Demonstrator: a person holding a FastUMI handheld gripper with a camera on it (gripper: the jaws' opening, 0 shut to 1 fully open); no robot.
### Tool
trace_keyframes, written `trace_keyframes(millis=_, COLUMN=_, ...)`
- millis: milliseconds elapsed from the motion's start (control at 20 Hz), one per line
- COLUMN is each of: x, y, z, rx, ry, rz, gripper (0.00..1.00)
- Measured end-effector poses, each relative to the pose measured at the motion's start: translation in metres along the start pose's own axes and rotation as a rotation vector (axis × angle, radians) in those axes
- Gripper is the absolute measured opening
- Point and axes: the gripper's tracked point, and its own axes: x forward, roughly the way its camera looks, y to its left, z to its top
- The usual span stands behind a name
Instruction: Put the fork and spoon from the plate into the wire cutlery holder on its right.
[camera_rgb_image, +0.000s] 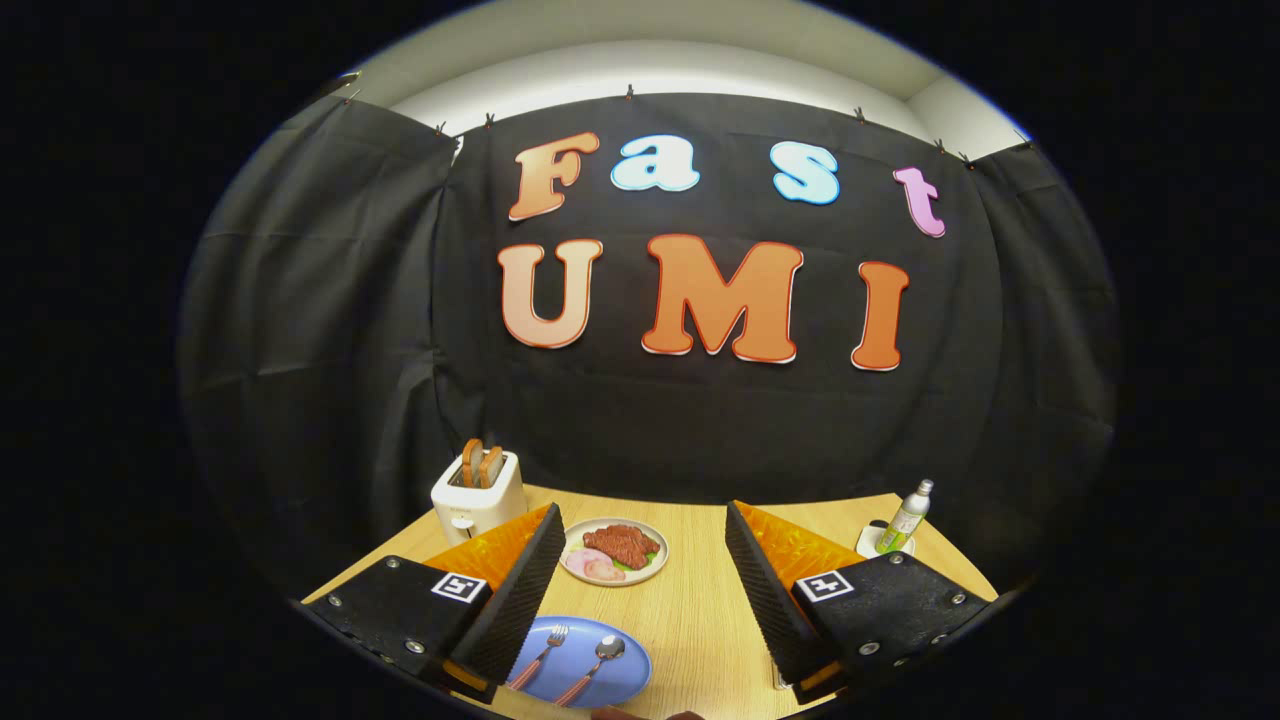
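Fork (543, 655) and spoon (596, 667) are laid side by side on the blue plate (625, 680), handles pointed back toward the camera and heads pointed away, so a handle-first grab from this side looks like the easy option. Nothing is gripped yet: the gripper (640, 590) is held spread wide, with bare table (690, 610) seen between its two fingers. It's kept high and back from the plate, which is probably just to get the whole layout taken in before anything is committed to.

The plate sits low and near the left finger, partly tucked under it, so the fork is half crowded by that finger's edge. The wire cutlery holder is supposed to be on the plate's right, but it can't really be made out here; only a sliver of something pale is glimpsed by the base of the right finger, too small to call.

Further out, a plate of food (615, 550) is parked just beyond the blue one, a toaster (478, 495) with bread in it stands at the back left, and a small bottle (905, 517) is set far right. None of that seems to be in the path, though the two utensils lying so close together could make a clean single pick fiddly.
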Motion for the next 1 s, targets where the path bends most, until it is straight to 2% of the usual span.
trace_keyframes(millis=700, x=-0.001, y=0.046, z=-0.175, rx=-0.007, ry=0.452, rz=0.081, gripper=0.92)
trace_keyframes(millis=900, x=-0.007, y=0.058, z=-0.222, rx=0.009, ry=0.561, rz=0.096, gripper=0.86)
trace_keyframes(millis=1000, x=-0.003, y=0.063, z=-0.237, rx=0.011, ry=0.588, rz=0.096, gripper=0.80)
